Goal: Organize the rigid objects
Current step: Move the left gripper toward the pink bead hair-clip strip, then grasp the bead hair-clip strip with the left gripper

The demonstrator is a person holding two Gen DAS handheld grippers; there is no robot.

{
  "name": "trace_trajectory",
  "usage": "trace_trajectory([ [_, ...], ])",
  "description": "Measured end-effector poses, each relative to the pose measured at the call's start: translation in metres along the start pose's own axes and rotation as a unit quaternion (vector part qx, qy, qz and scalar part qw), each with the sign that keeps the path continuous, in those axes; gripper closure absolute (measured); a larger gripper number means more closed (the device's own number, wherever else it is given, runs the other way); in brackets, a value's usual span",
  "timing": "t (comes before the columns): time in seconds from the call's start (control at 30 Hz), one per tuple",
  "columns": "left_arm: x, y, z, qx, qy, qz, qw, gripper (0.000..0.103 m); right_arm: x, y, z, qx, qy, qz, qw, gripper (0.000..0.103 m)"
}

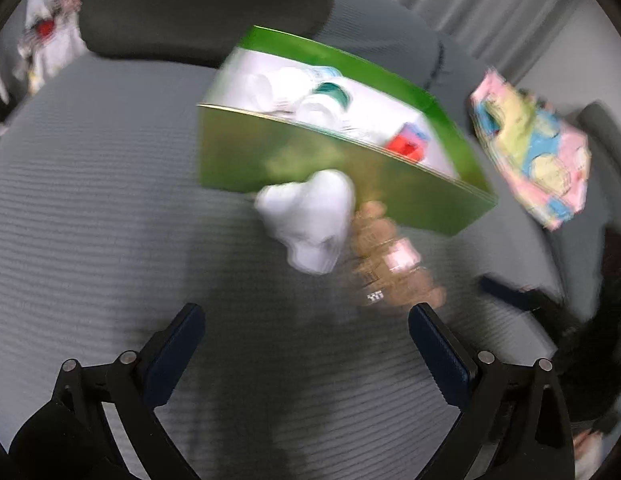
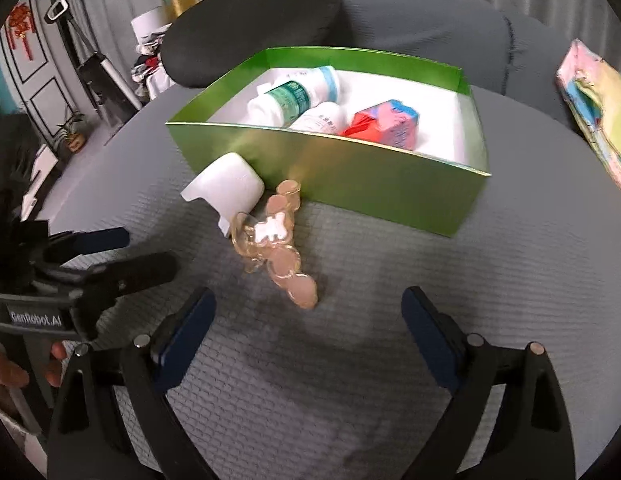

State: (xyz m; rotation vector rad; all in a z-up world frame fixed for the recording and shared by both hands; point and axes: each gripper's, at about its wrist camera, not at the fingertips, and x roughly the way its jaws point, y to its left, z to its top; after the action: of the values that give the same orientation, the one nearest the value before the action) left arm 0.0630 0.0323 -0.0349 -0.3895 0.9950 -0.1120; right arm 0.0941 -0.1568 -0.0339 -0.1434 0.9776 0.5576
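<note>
Scene: a green box sits on a grey ribbed cushion, mid-frame in the right wrist view.
Already stowed: two white bottles and a pink-and-red carton lie inside the box, upper centre.
Still outside: a white spray cap touches the box's near wall; a clear peach-coloured bottle lies just beside it, slanting toward lower centre.
Right gripper: jaws wide apart, nothing between them, just short of the peach bottle's near end.
Left gripper: jaws likewise spread and empty; seen at the left edge of the right wrist view, held by a hand.
Step in hand, as judged: picking up the peach bottle.
Advice: straddle the bottle across its narrow width, near mid-length, so it does not swing; it looks slick, so close squarely.
Risk: nudging the spray cap.
</note>
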Motion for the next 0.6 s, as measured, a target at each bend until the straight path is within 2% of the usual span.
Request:
trace_trajectory([
  [0.03,0.003,-0.001,0.003,-0.011,0.001,-0.013,0.9999,0.002,0.003,0.0,0.0,-0.002,0.0,0.005,1.0,0.01],
  [0.13,0.014,-0.009,0.013,-0.018,0.005,-0.017,0.9997,0.002,0.014,-0.001,-0.001,-0.009,0.004,0.02,1.0,0.014],
  [0.23,0.028,-0.013,0.021,-0.035,0.021,-0.04,0.9983,0.002,0.024,-0.001,-0.001,-0.011,0.007,0.026,1.0,0.024],
  [0.3,0.035,-0.016,0.024,-0.043,0.028,-0.044,0.9977,0.002,0.03,-0.002,0.0,-0.003,0.009,0.04,0.999,0.032],
  [0.37,0.042,-0.019,0.026,-0.044,0.032,-0.045,0.9975,0.002,0.034,-0.001,0.0,0.002,0.006,0.05,0.999,0.036],
  [0.43,0.047,-0.02,0.026,-0.042,0.037,-0.043,0.9975,0.002,0.036,0.001,0.001,0.001,0.0,0.049,0.999,0.042],
  [0.5,0.05,-0.02,0.026,-0.044,0.038,-0.043,0.9974,0.002,0.038,0.002,0.002,0.004,0.0,0.06,0.998,0.061],
  [0.6,0.049,-0.02,0.026,-0.039,0.035,-0.044,0.9977,0.002,0.035,0.008,-0.001,-0.002,-0.003,0.062,0.998,0.066],
])
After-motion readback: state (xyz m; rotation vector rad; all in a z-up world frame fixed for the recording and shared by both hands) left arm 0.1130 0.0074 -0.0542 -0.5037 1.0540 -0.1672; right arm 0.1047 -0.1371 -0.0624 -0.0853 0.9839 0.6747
